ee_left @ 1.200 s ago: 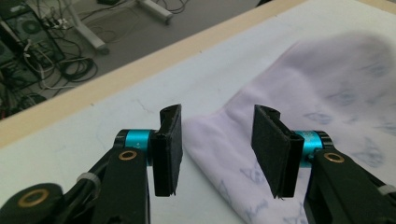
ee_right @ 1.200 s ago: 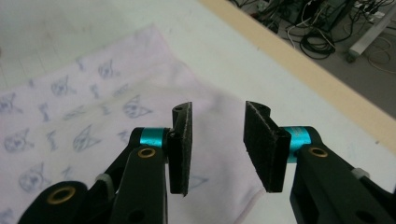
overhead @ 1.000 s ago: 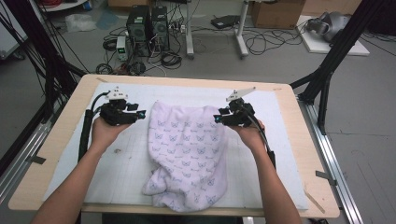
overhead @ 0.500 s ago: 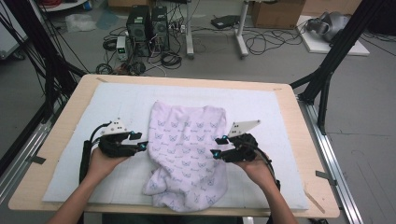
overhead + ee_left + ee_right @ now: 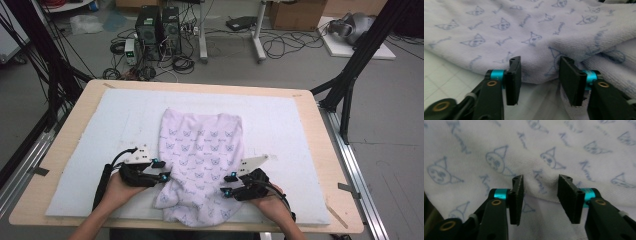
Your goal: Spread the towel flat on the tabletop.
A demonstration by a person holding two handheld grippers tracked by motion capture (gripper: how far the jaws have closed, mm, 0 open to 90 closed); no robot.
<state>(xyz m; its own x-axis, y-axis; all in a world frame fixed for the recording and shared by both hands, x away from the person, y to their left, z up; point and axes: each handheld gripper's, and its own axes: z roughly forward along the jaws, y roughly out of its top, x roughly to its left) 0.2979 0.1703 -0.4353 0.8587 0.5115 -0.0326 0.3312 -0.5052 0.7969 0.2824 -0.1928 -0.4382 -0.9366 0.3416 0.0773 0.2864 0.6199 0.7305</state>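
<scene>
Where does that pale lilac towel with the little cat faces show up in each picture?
High view: the pale lilac cat-print towel lies mid-table on the white mat, between the two grippers.
Left gripper view: it spans the top and right, its folded edge just beyond the jaws.
Right gripper view: it covers nearly the whole frame.
Shared landmark: the blue cat-face print.

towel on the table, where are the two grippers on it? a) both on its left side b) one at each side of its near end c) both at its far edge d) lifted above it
b: in the high view the left gripper sits at the left edge and the right gripper at the right edge of the towel's near end.
</scene>
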